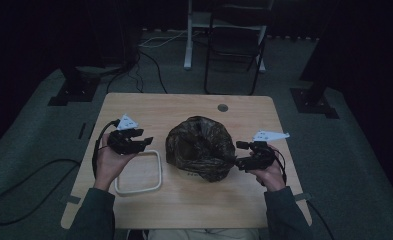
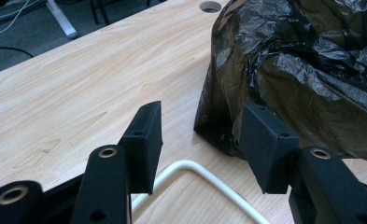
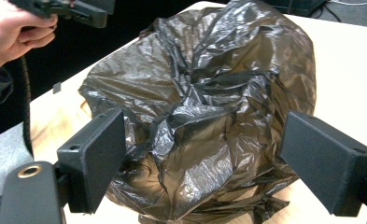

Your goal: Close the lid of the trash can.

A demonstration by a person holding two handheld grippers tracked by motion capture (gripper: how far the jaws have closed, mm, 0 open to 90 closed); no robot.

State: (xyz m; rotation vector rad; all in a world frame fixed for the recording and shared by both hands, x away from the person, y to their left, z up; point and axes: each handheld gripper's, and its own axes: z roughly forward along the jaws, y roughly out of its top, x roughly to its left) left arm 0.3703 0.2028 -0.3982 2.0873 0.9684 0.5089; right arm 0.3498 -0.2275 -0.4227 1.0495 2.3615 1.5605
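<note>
A crumpled dark plastic bag sits bunched up in the middle of the wooden table. My left gripper hovers open just left of the bag, above a white rectangular wire frame that lies flat on the table. In the left gripper view the bag lies ahead to the right, and the frame's rounded corner shows between the jaws. My right gripper is open at the bag's right side. In the right gripper view the bag spans the gap between the wide-spread jaws.
A round cable hole lies near the table's far edge. A dark folding chair and a white stand leg are on the floor beyond the table. Cables trail over the carpet at left.
</note>
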